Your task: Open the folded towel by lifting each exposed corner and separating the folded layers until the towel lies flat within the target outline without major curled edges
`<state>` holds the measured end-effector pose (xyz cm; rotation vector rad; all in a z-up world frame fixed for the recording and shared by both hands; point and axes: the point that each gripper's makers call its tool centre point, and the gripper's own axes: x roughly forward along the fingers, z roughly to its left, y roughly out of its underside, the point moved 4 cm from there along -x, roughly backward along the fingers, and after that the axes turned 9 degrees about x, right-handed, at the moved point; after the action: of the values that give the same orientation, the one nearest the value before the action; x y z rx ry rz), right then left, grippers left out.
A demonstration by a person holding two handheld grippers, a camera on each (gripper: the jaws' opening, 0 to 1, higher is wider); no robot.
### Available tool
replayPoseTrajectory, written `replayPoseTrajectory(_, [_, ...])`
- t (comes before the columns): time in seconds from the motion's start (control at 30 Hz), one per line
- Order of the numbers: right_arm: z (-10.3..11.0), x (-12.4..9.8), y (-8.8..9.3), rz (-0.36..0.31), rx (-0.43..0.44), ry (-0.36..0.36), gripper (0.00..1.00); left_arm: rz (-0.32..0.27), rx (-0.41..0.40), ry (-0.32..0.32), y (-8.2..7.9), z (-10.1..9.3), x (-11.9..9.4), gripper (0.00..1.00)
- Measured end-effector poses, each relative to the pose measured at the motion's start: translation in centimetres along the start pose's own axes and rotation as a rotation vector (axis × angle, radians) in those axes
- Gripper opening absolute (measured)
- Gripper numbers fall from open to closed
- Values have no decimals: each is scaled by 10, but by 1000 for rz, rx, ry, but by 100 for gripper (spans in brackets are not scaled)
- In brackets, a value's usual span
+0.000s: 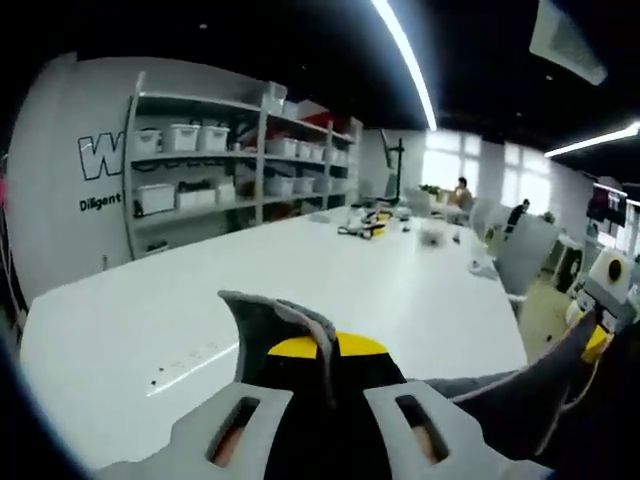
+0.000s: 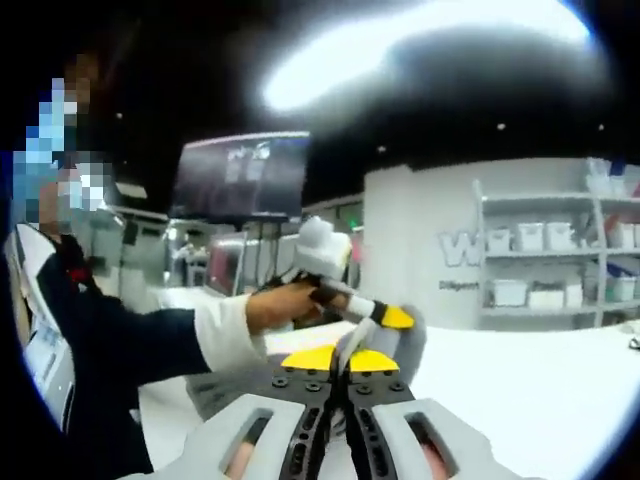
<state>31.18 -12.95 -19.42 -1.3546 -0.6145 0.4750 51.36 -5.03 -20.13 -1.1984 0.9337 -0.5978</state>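
Observation:
The grey towel [image 1: 268, 322] is held up off the white table [image 1: 300, 270], stretched between the two grippers. One corner pokes up between the yellow tips of my left gripper [image 1: 335, 350], which is shut on it. From there the cloth runs right to my right gripper [image 1: 598, 338]. In the right gripper view my right gripper [image 2: 342, 360] is shut on the towel [image 2: 412, 338]. Just beyond it is the left gripper [image 2: 392, 317], held by a person's hand [image 2: 270, 308], with more cloth hanging lower left.
Shelving with white bins [image 1: 220, 150] lines the wall behind the table. Small items [image 1: 370, 222] lie at the far end, and chairs [image 1: 520, 250] stand along its right side. The person's dark sleeve [image 2: 120, 340] and a monitor [image 2: 240, 175] are on the left.

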Motion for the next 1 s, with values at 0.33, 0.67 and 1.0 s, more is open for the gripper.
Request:
replayPoseTrajectory(0.33, [-28, -20, -4, -16, -11, 83, 0, -14, 27, 25, -12, -16, 32, 3])
replayPoseTrajectory(0.67, [-51, -36, -1, -15, -31, 153, 0, -10, 46, 85, -21, -33, 65, 3])
replayPoseTrajectory(1.0, [-78, -62, 2, -24, 7, 211, 0, -3, 30, 140, -25, -52, 100, 3])
